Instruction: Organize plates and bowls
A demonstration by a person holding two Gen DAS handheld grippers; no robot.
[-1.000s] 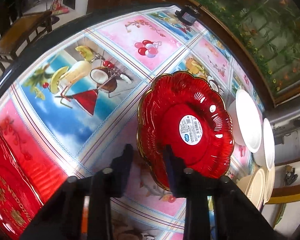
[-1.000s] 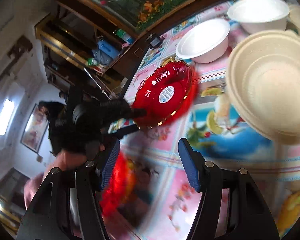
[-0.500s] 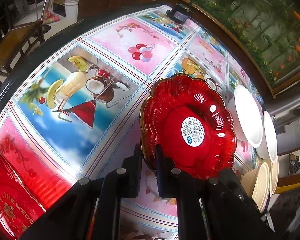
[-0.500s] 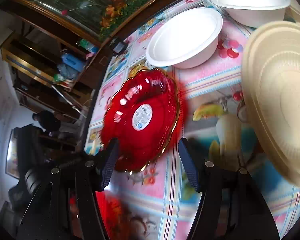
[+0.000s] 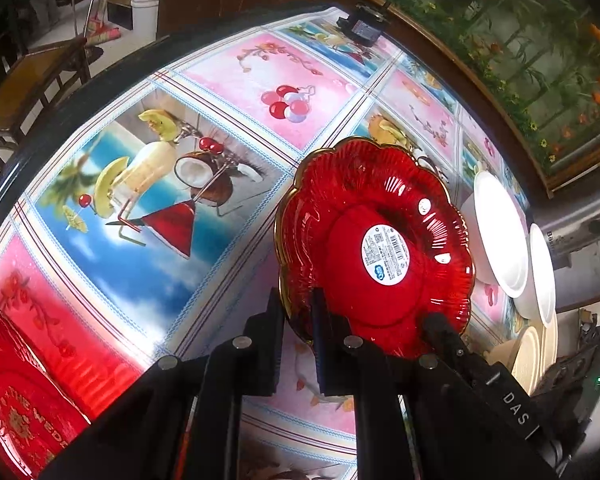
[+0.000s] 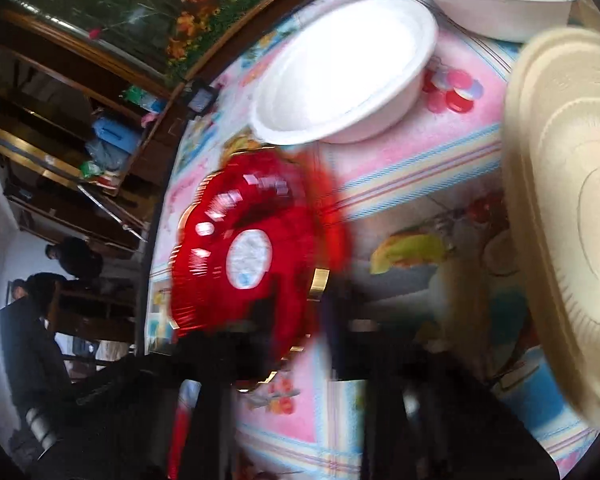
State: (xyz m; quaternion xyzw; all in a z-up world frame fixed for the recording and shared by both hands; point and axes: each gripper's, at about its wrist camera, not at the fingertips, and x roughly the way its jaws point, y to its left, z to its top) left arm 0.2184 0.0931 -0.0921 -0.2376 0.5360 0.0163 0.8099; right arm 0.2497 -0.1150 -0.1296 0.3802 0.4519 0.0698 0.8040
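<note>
One red scalloped plate (image 5: 374,248) lies upside down on the tablecloth (image 5: 148,216), label up. Left gripper (image 5: 296,332) pinches its rim at 7 o'clock. Right gripper (image 6: 300,320) is blurred; its jaws read as pressed together at the rim's 5 o'clock edge, with contact uncertain. Two white bowls (image 5: 500,232) sit unstacked at 3 o'clock, cream plates (image 6: 572,208) beyond. Another red plate (image 5: 16,404) sits at 8 o'clock. Judgement: sorting barely begun; red plates not yet stacked.
</note>
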